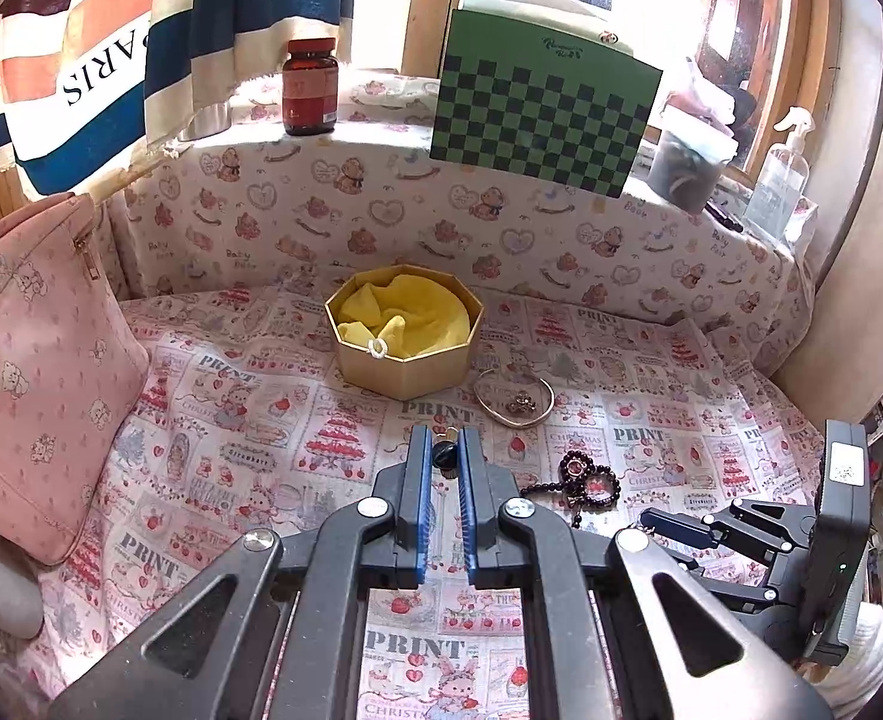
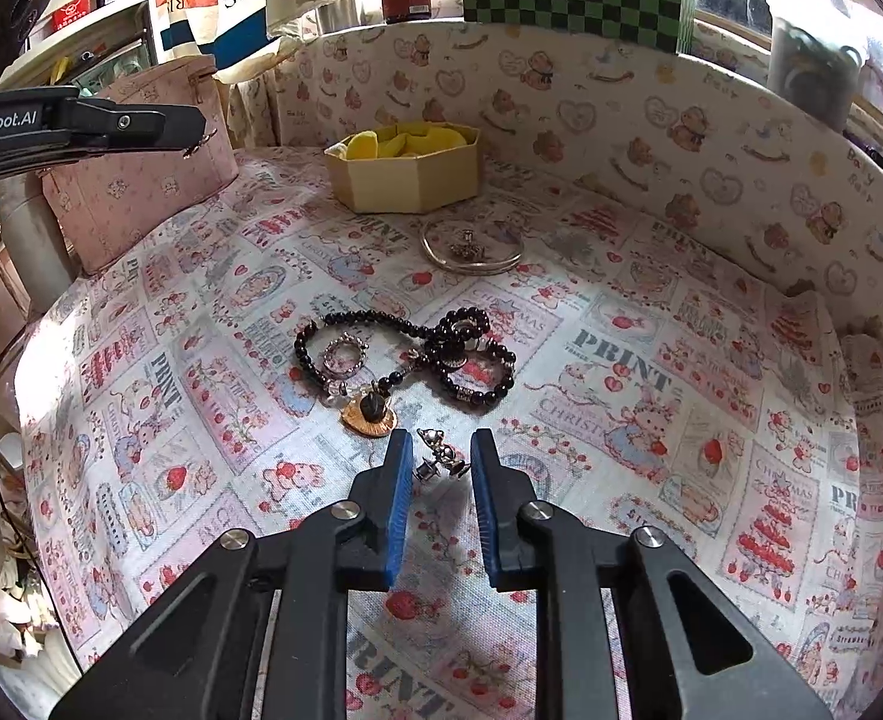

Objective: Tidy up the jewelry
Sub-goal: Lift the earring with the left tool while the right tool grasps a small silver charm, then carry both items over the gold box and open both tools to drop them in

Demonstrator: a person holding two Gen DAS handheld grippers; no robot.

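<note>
A: Left gripper (image 1: 443,441): where, and in what state?

B: Raised above the printed cloth (image 1: 213,420), pads nearly together and clamped on a small dark earring (image 1: 445,455) with a gilt hook. In the right wrist view the same gripper (image 2: 198,131) enters from 9 o'clock, high over the cloth, with a small charm dangling from its tip.

A: Right gripper?

B: Right gripper (image 2: 441,447) is low over the cloth, fingers parted, grasping nothing. A small cluster of silver earrings (image 2: 438,455) lies on the cloth between the blue pads (image 2: 398,504). I cannot tell whether either pad touches them.

A: The rest of the jewelry?

B: Black bead bracelets (image 2: 417,348) lie tangled at 12 o'clock from the right fingertips, near them. A silver ring (image 2: 345,354) sits inside the left loop of beads. A gold heart pendant (image 2: 368,417) lies at the near end of the tangle, just at 11 o'clock from the fingertips. Farther out, a thin bangle (image 2: 471,252) encircles a small brooch-like piece (image 2: 467,249).

A: And the box?

B: Octagonal gold box (image 1: 404,330), open, lined with yellow cloth (image 1: 408,312), a small white ring (image 1: 378,348) on its near rim. The bangle lies just at its 5 o'clock. A pink bag (image 1: 39,372) stands at 9 o'clock.
</note>
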